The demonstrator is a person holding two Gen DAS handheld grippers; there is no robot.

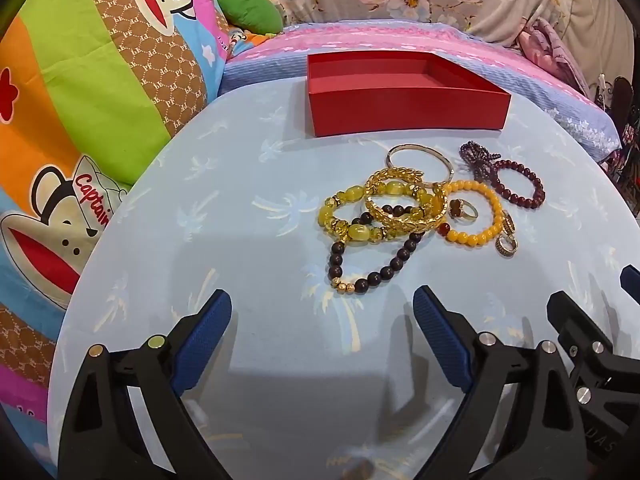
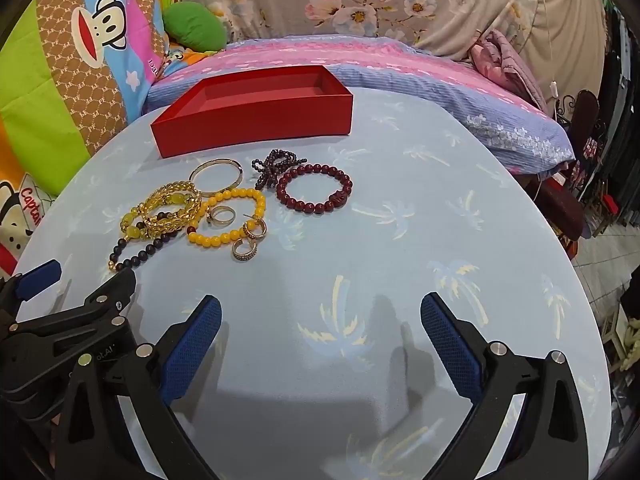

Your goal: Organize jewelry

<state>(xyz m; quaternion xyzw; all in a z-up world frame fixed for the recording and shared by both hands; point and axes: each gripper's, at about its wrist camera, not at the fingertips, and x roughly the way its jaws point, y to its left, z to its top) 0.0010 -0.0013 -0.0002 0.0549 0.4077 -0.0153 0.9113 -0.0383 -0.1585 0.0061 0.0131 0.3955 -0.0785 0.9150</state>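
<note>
Jewelry pile lies mid-table on pale blue palm-print cloth [image 1: 248,184]: gold leaf bangle [image 1: 404,200] on top of yellow stone bracelet [image 1: 352,220] and dark bead bracelet [image 1: 372,264]; amber bead bracelet [image 1: 480,216] to right, ring [image 1: 462,209] inside it; dark red bead bracelet [image 2: 314,192] far right. Open red box [image 1: 404,110] sits just beyond pile, apart from it. Left gripper [image 1: 322,312] hovers low at near edge, fingers spread wide, holding nothing. Right gripper [image 2: 320,314] beside it, level, fingers likewise spread, holding nothing. Cartoon-print bedding [image 1: 80,80] at left.
</note>
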